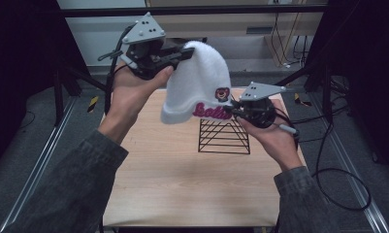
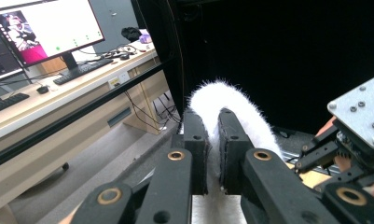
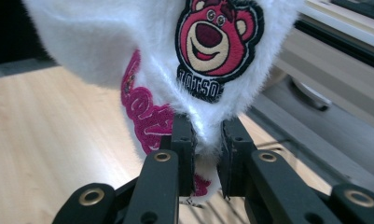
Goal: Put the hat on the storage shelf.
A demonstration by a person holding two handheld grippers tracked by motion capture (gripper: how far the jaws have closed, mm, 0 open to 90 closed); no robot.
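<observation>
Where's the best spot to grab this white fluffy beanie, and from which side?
Grip the white beanie at two edges: its crown from the left, where the left gripper pinches it, and its folded brim from the right, where the right gripper clamps. It is soft and limp, so thin folds fit between jaws.

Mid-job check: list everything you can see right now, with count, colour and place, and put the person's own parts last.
hat: one, fluffy white with a pink bear patch and pink lettering, held up above the table between both grippers.
wire rack: one, black, on the far part of the table, below the hat.
table: one, light wood, centre of the high view.
monitor: one, lit, on a desk in the left gripper view.
keyboard: one, dark, in front of that monitor.
left gripper: one, black, shut on the hat's top.
right gripper: one, black, shut on the hat's brim.
sleeves: two, grey, bottom corners.
</observation>
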